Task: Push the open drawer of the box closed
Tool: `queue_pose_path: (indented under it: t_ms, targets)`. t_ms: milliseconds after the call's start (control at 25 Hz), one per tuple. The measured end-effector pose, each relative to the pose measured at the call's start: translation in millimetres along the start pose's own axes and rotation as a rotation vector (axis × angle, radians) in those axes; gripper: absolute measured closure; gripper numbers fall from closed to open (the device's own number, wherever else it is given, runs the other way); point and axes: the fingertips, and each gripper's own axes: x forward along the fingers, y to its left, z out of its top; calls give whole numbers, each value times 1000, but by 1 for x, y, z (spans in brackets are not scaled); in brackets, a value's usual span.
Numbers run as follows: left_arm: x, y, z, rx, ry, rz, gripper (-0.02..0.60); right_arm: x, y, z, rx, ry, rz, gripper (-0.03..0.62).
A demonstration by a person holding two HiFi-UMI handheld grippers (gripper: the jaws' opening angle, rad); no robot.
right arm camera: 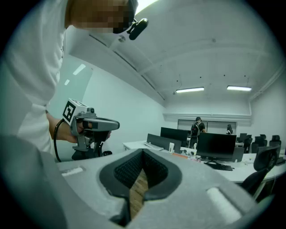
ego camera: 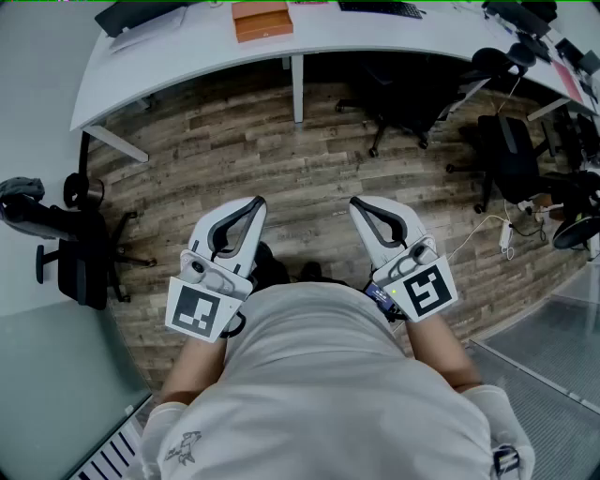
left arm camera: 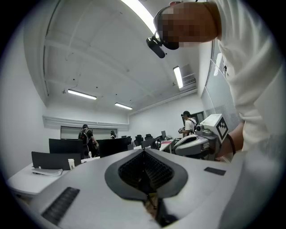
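An orange box (ego camera: 262, 21) lies on the long white table (ego camera: 187, 66) at the far side of the room; I cannot make out a drawer on it. Both grippers are held close to the person's body, pointing forward over the wooden floor, far from the table. My left gripper (ego camera: 257, 202) has its jaws together with nothing between them. My right gripper (ego camera: 357, 204) is shut and empty too. In the left gripper view the jaw tips (left arm camera: 144, 152) meet, and the right gripper (left arm camera: 196, 141) shows beside them. The right gripper view shows meeting tips (right arm camera: 143, 154) and the left gripper (right arm camera: 91, 125).
Black office chairs stand at the left (ego camera: 70, 248), under the table (ego camera: 398, 103) and at the right (ego camera: 506, 155). A white cable with a plug strip (ego camera: 506, 234) lies on the floor at the right. Monitors (right arm camera: 216, 145) and people (right arm camera: 196, 129) are at the desks behind.
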Motion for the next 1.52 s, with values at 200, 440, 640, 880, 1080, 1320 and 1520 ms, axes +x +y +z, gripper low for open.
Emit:
queue_pose_path:
  t_ms: [200,440,640,880,1080,1320,1520]
  targets:
    - [-9,4,-1,1,-7,-1,581,3,6,-1,-1,4,-5,592]
    - [-24,25,-10,-16,1,0,581,24,19,4,-6,-8,5,592]
    - [-34,64,-20,-21,-1,6,581,64,25,6,-21,15,16,591]
    - [-54,132,-28,-55,-1,0,581,135,31,21,-31,13,0,591]
    - [-67,188,-19,-41,-13,-20,580,191,40,37,-35,16,-15,591]
    - [-75,224,-21,-28,-17,-41,581,228,40,43,-23,29,-36,591]
    - [-74,244,-29,-42,-21,-35,581,249,39,39,-25,37,-32,591]
